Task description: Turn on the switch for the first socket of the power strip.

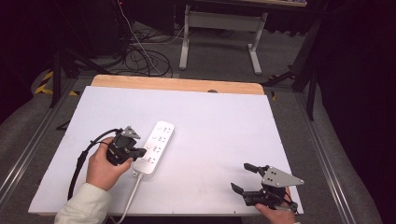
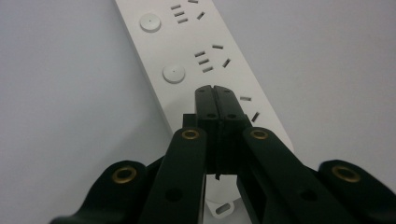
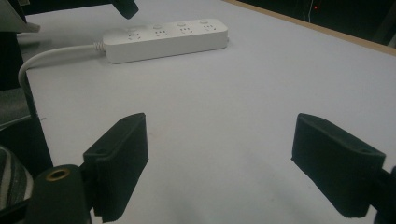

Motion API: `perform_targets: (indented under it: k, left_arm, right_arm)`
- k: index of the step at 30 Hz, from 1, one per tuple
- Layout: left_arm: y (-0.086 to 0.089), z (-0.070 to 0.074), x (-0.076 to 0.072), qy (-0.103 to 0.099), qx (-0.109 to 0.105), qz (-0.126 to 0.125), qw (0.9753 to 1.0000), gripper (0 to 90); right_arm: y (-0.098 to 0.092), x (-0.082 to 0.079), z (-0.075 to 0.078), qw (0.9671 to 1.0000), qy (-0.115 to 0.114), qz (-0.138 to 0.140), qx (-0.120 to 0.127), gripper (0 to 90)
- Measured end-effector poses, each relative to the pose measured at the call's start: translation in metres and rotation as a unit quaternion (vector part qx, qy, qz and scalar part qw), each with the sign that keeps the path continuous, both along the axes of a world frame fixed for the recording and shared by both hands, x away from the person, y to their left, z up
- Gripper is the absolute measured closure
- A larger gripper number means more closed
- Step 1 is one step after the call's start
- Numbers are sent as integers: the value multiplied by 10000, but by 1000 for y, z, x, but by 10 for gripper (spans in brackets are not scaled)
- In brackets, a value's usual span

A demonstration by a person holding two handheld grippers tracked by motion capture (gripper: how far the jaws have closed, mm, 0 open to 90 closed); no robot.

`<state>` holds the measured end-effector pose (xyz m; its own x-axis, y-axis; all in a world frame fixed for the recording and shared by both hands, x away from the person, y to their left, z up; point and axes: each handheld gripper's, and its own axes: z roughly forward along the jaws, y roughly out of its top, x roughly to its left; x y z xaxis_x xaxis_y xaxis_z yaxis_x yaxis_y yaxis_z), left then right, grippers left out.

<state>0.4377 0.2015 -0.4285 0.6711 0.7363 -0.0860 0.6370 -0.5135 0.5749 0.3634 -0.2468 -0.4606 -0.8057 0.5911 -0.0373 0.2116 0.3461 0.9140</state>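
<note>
A white power strip (image 1: 156,148) with several sockets and round buttons lies on the white table, its cord (image 1: 129,199) trailing off the near edge. My left gripper (image 1: 138,153) hangs over the strip's cord end, shut, jaws pressed together with nothing between them; its tips (image 2: 215,95) sit just above the strip (image 2: 201,60) near a button (image 2: 173,73). Whether the tips touch the strip is unclear. My right gripper (image 1: 243,177) rests near the table's front right corner, open and empty, its pads (image 3: 122,151) wide apart. The strip (image 3: 164,38) lies far ahead of it.
The white board (image 1: 219,126) covers a wooden table whose far edge (image 1: 177,84) shows. Beyond it on the floor stand a white desk frame (image 1: 222,32) and tangled cables (image 1: 140,58). Metal rails (image 1: 28,149) run along both sides.
</note>
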Motion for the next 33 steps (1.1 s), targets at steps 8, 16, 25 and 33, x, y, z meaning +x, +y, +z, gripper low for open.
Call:
perform_targets:
  k: [8, 16, 25, 33]
  left_arm:
    - [-4, -7, 3, 67, 319, 15, 9995, 900]
    - [-6, -11, 2, 4, 289, 172, 9994, 900]
    - [-4, -14, 1, -78, 153, 218, 9996, 900]
    - [-6, -16, -1, -130, 146, 114, 9997, 900]
  right_arm:
    - [0, 0, 0, 10000, 0, 7, -5, 191]
    - [0, 0, 0, 10000, 4, 27, -1, 191]
    - [0, 0, 0, 10000, -9, 41, 3, 191]
    - [0, -1, 0, 10000, -14, 54, -2, 191]
